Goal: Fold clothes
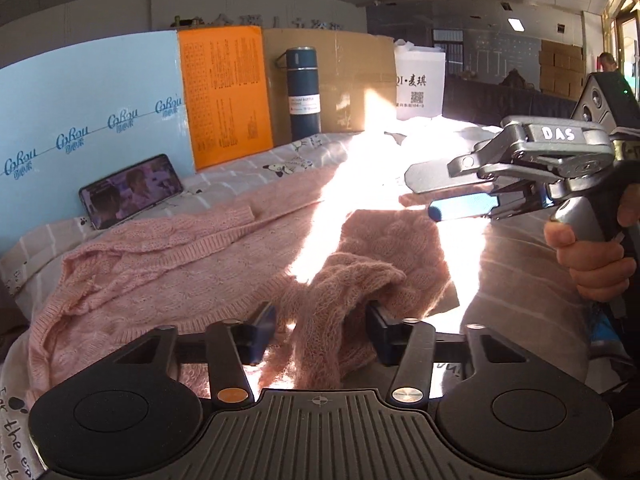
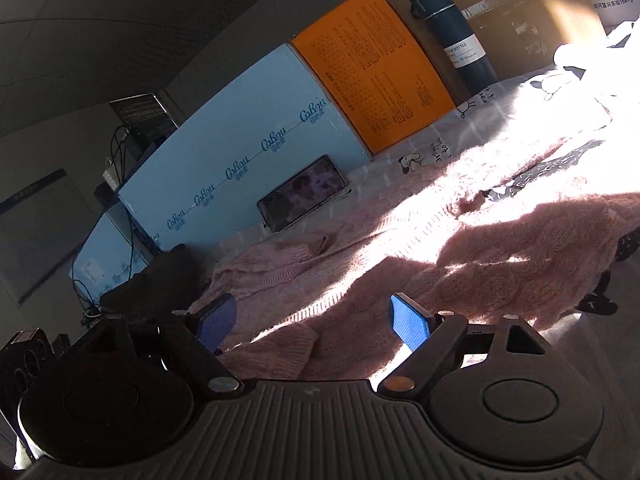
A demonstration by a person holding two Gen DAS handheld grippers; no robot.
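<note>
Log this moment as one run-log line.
left claw: shut on pink sweater | right claw: open, empty, above sweater | fold: unfinished

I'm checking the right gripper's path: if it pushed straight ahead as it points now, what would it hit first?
Most likely the pink sweater, spread directly ahead of the open right gripper. The phone lies farther along; depth is uncertain.

My two handheld grippers.
Right gripper (image 1: 460,196): silver linkage marked "DAS", blue pads; left gripper (image 1: 320,332): black ribbed housing.
</note>
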